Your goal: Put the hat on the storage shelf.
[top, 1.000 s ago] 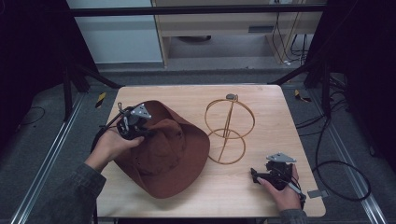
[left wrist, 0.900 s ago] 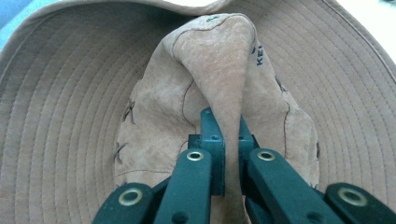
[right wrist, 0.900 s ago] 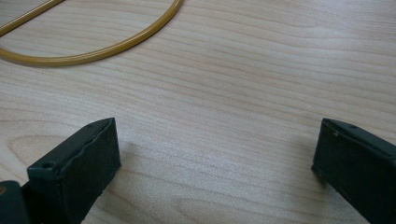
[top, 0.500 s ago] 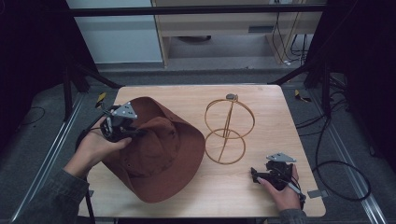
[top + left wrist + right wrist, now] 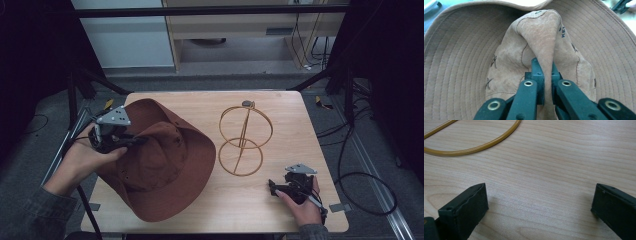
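Hat pinched by its crown on the left, stand waiting in the middle, right hand idle.

The left gripper (image 5: 543, 75) has its jaws pressed together on a fold of the brown hat (image 5: 165, 160) crown, and the hat hangs tilted over the left part of the table (image 5: 280, 205), brim low near the front edge. Just beside it stands the gold wire stand (image 5: 243, 140), 2 rings on a stem, apart from the hat. The right gripper (image 5: 539, 207) sits spread, flat on the wood, holding nothing. Risk: that pinch only grabs a thin suede fold, so it could slip out, or the floppy brim could clip the light stand and tip it.
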Available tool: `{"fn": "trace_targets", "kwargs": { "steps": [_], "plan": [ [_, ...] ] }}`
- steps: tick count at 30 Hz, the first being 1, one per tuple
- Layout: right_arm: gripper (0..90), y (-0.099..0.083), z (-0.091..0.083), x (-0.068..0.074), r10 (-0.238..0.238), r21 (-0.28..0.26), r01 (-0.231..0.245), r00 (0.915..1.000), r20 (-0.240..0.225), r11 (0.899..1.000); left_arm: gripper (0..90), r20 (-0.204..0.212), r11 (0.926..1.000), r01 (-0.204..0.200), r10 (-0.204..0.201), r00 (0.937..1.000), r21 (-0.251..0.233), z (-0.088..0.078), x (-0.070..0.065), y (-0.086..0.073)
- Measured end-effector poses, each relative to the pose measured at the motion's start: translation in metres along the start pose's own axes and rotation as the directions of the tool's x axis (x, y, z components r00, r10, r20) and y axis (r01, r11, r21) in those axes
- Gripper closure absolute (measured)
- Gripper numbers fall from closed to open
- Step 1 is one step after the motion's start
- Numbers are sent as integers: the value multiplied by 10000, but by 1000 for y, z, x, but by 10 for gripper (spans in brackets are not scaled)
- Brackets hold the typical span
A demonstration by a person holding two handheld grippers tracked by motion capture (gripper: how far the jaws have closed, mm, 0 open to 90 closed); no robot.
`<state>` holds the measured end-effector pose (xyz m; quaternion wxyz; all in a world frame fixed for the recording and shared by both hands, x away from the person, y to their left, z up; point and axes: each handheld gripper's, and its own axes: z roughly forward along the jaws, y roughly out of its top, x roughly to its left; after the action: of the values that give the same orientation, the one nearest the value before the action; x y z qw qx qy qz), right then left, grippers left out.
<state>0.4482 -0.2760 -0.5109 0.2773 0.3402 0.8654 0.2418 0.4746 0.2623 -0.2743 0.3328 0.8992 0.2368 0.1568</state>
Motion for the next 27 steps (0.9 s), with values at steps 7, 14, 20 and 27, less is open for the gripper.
{"fn": "trace_targets", "kwargs": {
  "steps": [7, 14, 20, 27],
  "plan": [
    [6, 0, 0, 0, 3, -3, -3, 10000, 0, 10000, 887, 88, 9986, -156, 160, 9998, -515, -21, -4, 11],
    [6, 0, 0, 0, 6, -4, -6, 10000, -4, 10000, 887, 9, 9945, -584, 587, 9983, -870, -37, -12, 33],
    [6, 0, 0, 0, 0, -5, 0, 10000, 4, 10000, 887, -81, 9911, -682, 677, 9977, -1147, -49, -12, 54],
    [7, 0, 0, 0, 5, -12, -5, 10000, -8, 10000, 887, -142, 9880, -1031, 1021, 9947, -1150, -51, -13, 83]
  ]
}}
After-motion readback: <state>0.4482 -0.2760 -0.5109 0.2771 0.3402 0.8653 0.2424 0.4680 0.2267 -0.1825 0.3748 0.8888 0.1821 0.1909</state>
